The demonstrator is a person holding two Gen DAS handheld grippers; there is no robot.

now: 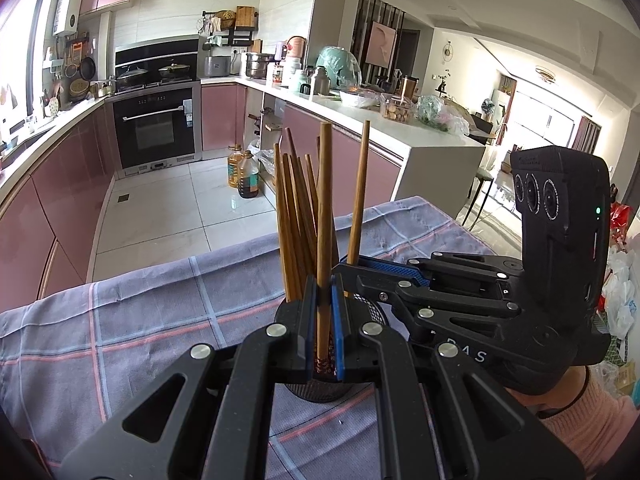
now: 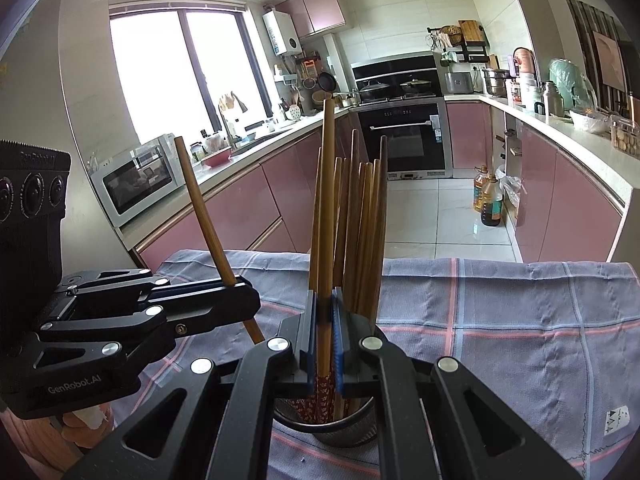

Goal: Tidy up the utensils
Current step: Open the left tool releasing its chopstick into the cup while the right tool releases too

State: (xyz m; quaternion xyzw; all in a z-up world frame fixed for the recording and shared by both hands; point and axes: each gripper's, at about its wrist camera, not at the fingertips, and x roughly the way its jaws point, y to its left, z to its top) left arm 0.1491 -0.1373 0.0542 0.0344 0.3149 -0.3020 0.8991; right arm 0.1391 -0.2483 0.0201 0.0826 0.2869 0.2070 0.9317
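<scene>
Two chopsticks, light, stiff and slick, stood clamped low, one in your left tongs, one in your right tongs, above the mesh holder on the bench; you gripped mid-shaft.

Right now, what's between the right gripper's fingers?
One chopstick, clamped upright in the right gripper, its patterned end down in the mesh holder. The right wrist view shows it.

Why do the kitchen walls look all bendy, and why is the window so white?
Both wrist views use fisheye lenses, bending the pink cabinets and darkening the corners; in the right wrist view, daylight washes out the big window, while the brown wooden chopsticks stay sharp.
</scene>
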